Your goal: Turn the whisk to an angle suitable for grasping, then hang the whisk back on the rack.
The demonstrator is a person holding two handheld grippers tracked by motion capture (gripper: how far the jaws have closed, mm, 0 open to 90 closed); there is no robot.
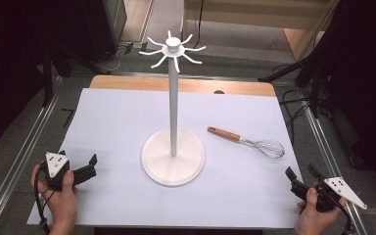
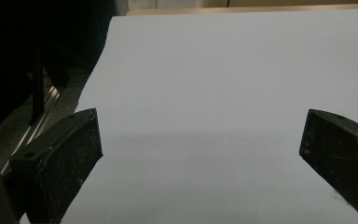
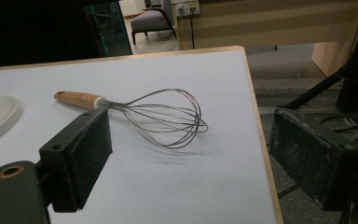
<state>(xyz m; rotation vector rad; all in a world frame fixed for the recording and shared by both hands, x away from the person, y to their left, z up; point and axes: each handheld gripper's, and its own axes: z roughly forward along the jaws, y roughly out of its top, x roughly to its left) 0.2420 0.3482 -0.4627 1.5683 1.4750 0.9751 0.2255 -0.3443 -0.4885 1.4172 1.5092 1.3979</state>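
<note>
Fingers (image 3: 81,156) of the right gripper (image 3: 189,158) spread wide, nothing between the pads, seen in the right gripper view with the whisk (image 3: 140,112) lying just beyond them. Fingers (image 2: 70,158) of the left gripper (image 2: 200,154) likewise wide apart over bare white table cover (image 2: 223,70), clamped on nothing.

From the high view: whisk (image 1: 248,140) flat on the cover, right of the white rack (image 1: 173,98), wooden handle pointing toward the rack's round base, wire loops toward the right edge. Well apart from the left gripper (image 1: 85,165), near the front left corner; nearer to the right gripper (image 1: 302,173), at the front right corner, though not touching it. Both held in a hand, left hand (image 1: 61,196) and right hand (image 1: 313,215) coming in from the bottom.

Visible from above alone: the rack's tall pole and its ring of hooks at the top. Closer detail from the right gripper view: grain of the wooden handle, a pale collar where the wires begin, and a sliver of the rack's base at the left edge. A curved sliver of that base also at the far right in the left gripper view.
</note>
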